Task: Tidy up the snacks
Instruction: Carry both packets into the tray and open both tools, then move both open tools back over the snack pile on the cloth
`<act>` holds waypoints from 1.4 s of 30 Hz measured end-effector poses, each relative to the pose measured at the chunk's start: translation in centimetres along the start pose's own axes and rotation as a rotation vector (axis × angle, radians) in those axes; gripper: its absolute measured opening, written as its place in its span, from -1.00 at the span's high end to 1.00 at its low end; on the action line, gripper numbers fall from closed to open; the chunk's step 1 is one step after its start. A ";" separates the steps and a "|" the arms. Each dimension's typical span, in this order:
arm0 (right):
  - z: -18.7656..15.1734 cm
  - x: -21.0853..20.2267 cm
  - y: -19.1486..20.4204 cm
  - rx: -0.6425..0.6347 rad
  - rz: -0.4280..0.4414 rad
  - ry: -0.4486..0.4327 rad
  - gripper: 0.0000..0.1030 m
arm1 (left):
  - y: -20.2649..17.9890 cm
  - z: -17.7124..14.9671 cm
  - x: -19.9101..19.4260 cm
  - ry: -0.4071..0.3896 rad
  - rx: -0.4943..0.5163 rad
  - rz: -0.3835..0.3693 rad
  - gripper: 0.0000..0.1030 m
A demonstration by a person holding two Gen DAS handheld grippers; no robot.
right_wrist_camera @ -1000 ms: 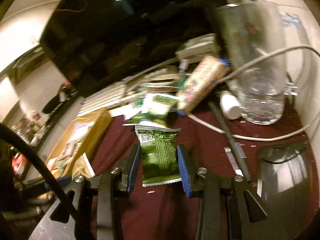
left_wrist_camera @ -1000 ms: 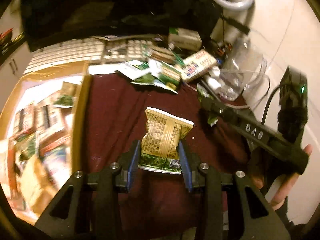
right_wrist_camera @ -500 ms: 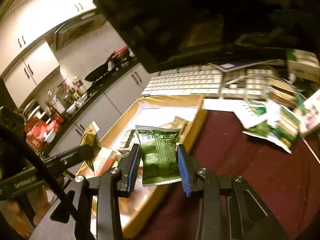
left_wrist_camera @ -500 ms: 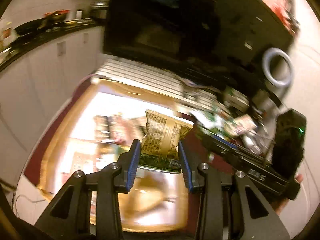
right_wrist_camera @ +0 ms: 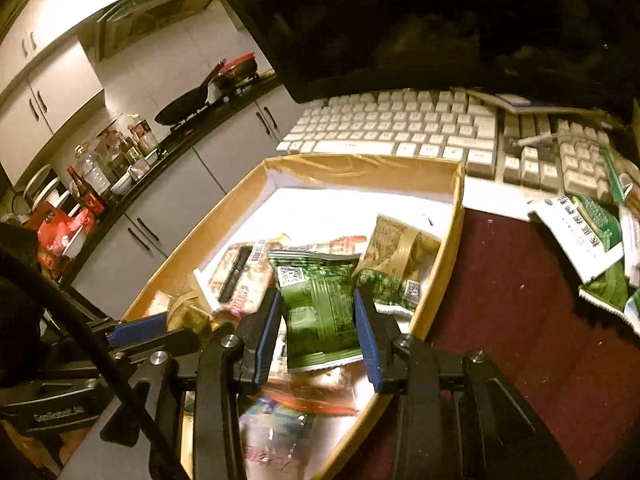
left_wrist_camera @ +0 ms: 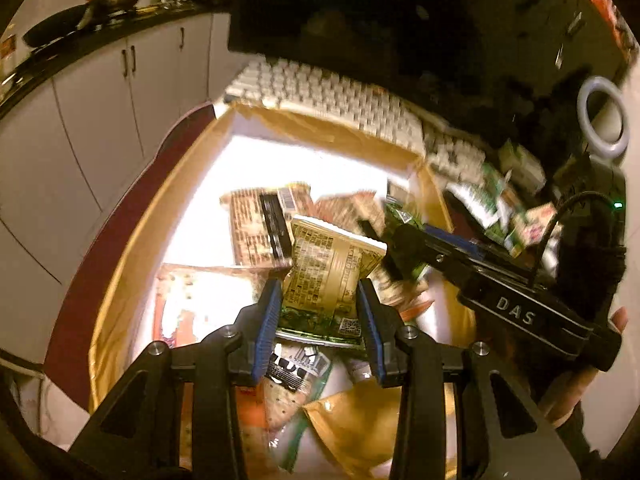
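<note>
Both grippers hang over the cardboard box (right_wrist_camera: 456,216), which sits on the dark red desk mat (right_wrist_camera: 520,288) with its far wall against the white keyboard (right_wrist_camera: 400,128). The left gripper (left_wrist_camera: 320,320) is clamped on a tan snack packet (left_wrist_camera: 328,276), pinched low on its body so most of it stands above the fingers. The right gripper (right_wrist_camera: 318,328) is clamped on a green snack packet (right_wrist_camera: 320,304) above the box's right wall.

The main risk is the two tools fouling each other — in the left view the right gripper (left_wrist_camera: 500,300) crosses close beside the tan packet, and a careless release could knock either one. The green packet hangs nearest the right wall, so letting go there could land it on the rim or let it slide out onto the mat. The box already holds a loose heap, including another tan packet (right_wrist_camera: 396,248) — anything dropped on top may skid off. More packets (right_wrist_camera: 584,236) lie at the mat's far right edge, not yet sorted.
</note>
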State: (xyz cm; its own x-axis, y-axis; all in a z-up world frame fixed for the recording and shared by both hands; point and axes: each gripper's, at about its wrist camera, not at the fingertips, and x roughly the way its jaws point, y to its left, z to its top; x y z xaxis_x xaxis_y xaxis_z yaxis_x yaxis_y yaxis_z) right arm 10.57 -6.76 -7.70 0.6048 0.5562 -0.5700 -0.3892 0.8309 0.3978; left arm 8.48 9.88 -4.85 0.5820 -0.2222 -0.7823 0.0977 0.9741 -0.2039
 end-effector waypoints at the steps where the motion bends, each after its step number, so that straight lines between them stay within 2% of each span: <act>1: -0.1 -0.2 0.2 -0.016 -0.004 -0.003 0.28 | 0.0 0.0 0.3 0.000 -0.001 -0.001 0.19; 3: -0.3 -0.6 0.1 -0.005 0.014 -0.008 0.25 | 0.1 0.2 0.4 -0.003 -0.010 -0.002 0.18; 6: -0.1 -1.1 -0.4 0.024 0.036 -0.023 0.25 | 0.0 0.5 0.8 -0.003 -0.017 -0.010 0.00; 12: 0.2 -1.5 -1.0 0.084 0.071 -0.049 0.22 | -0.3 0.9 0.1 -0.058 -0.010 0.004 -0.29; 17: 0.3 -2.0 -0.8 0.083 0.086 -0.064 0.21 | -0.3 0.6 -1.0 -0.096 -0.017 0.014 -0.33; 21: 0.3 -2.7 -0.7 0.088 0.095 -0.094 -0.08 | -0.5 0.3 -1.8 -0.114 -0.035 0.018 -0.39; 27: 0.3 -4.4 -1.4 0.115 0.119 -0.142 -0.15 | -2.4 0.0 -3.2 -0.152 -0.008 0.010 -0.39; 31: -0.3 -6.7 -3.3 0.160 0.106 -0.186 -0.33 | -4.5 -0.4 -3.9 -0.179 0.028 -0.009 -0.41; 38: -3.2 -11.2 -9.5 0.329 0.013 -0.231 -0.33 | -9.1 -1.3 -4.0 -0.172 0.072 -0.057 -0.45; 42: -5.4 -13.3 -12.3 0.429 -0.032 -0.237 -0.33 | -12.1 -2.1 -4.2 -0.169 0.113 -0.050 -0.45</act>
State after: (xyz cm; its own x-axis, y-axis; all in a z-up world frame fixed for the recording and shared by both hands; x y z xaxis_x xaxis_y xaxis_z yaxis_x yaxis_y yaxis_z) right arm 3.56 -24.28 -8.84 0.7729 0.4695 -0.4268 -0.0768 0.7369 0.6716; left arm 3.12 -1.09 -0.36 0.7001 -0.2697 -0.6612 0.2143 0.9626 -0.1658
